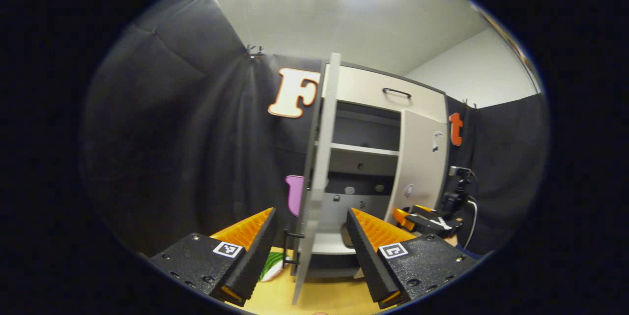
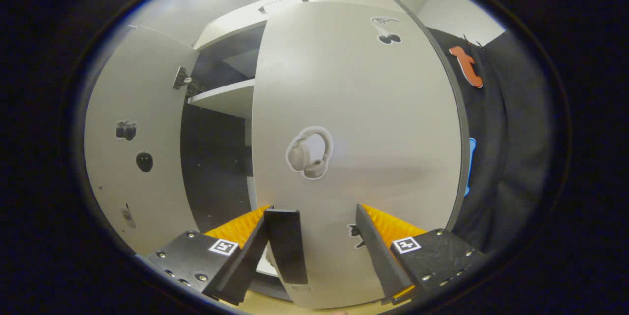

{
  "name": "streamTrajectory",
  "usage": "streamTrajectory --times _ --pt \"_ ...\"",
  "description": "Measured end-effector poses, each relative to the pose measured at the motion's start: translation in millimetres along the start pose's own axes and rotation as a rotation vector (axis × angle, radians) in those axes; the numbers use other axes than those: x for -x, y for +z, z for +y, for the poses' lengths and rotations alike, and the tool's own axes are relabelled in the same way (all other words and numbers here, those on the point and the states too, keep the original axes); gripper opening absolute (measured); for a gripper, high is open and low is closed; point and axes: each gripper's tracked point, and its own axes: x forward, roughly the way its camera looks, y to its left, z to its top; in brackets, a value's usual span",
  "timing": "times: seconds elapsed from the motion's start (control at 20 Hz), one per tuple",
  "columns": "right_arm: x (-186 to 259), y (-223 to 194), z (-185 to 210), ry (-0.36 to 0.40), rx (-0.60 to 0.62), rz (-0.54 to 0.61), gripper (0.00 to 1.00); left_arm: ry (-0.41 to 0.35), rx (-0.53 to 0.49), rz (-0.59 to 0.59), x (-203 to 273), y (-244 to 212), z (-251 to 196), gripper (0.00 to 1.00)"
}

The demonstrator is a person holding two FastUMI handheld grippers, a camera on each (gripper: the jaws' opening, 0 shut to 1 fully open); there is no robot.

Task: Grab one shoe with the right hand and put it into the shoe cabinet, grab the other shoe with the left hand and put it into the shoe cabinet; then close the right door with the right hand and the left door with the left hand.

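The shoe cabinet [image 1: 373, 91] stands ahead with both doors ajar. In the left gripper view its left door [image 1: 319, 157] shows edge-on, and my left gripper [image 1: 310, 212] is open with that door's edge between its fingers. The door's black handle [image 1: 291, 246] sits low beside it. My right gripper [image 1: 427, 219] is at the foot of the right door [image 1: 420, 157]. In the right gripper view the right door [image 2: 354, 108] is close in front. My right gripper [image 2: 313, 207] is open, with the door's black handle [image 2: 287, 246] between its fingers, by the left one. A dark shape [image 1: 345, 236] lies on the bottom shelf, too hidden to identify.
The left door [image 2: 137, 148] swings wide open at the left of the right gripper view, with a shelf [image 2: 226, 99] inside. A green and white thing [image 1: 272, 263] lies on the wooden floor [image 1: 334, 298] left of the cabinet. Black cloth walls surround the cabinet; a small camera [image 1: 459, 172] stands at the right.
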Motion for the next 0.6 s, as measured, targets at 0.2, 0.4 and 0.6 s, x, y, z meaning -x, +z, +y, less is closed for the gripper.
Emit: streamTrajectory --times 0.2,0.4,0.6 --pt "-2.9 -0.9 0.2 -0.004 0.006 -0.002 0.98 0.052 0.015 0.020 -21.7 -15.1 27.2 0.86" --pt "-0.7 -3.7 1.5 0.018 0.006 0.011 1.00 0.023 0.040 0.035 -49.8 -35.4 27.1 0.86" --pt "12.2 -10.1 1.2 0.052 -0.102 0.035 1.00 -0.002 -0.018 0.058 -67.9 -47.2 24.7 0.80"
